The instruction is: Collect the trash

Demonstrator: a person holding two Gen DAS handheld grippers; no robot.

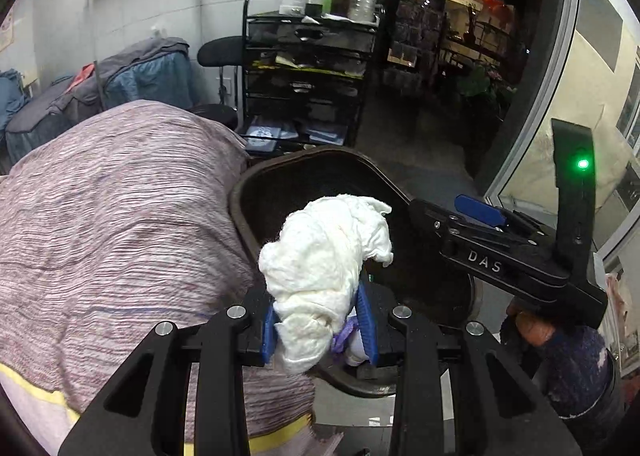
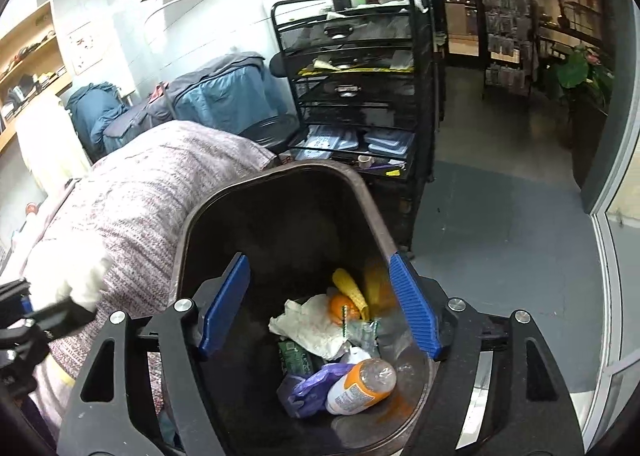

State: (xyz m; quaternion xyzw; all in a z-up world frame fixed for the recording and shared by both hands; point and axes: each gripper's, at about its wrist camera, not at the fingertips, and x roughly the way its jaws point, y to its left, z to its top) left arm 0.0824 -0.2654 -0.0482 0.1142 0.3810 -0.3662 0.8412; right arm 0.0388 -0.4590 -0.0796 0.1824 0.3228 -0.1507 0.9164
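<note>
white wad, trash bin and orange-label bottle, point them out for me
white wad point(image 1: 324, 256), left wrist view, on its crumpled middle
trash bin point(image 2: 280, 171), right wrist view, on the far rim
orange-label bottle point(image 2: 358, 386), right wrist view, on the label, bottle lying in the bin

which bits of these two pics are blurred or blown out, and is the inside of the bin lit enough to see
Left wrist view: white wad in the left tool is sharp but nearly overexposed; bin interior is dark. Right wrist view: the wad at the left edge is smeared, and a yellow item is blurred; the bin bottom is lit enough to show a bottle. Both bend straight lines at the edges.
</note>
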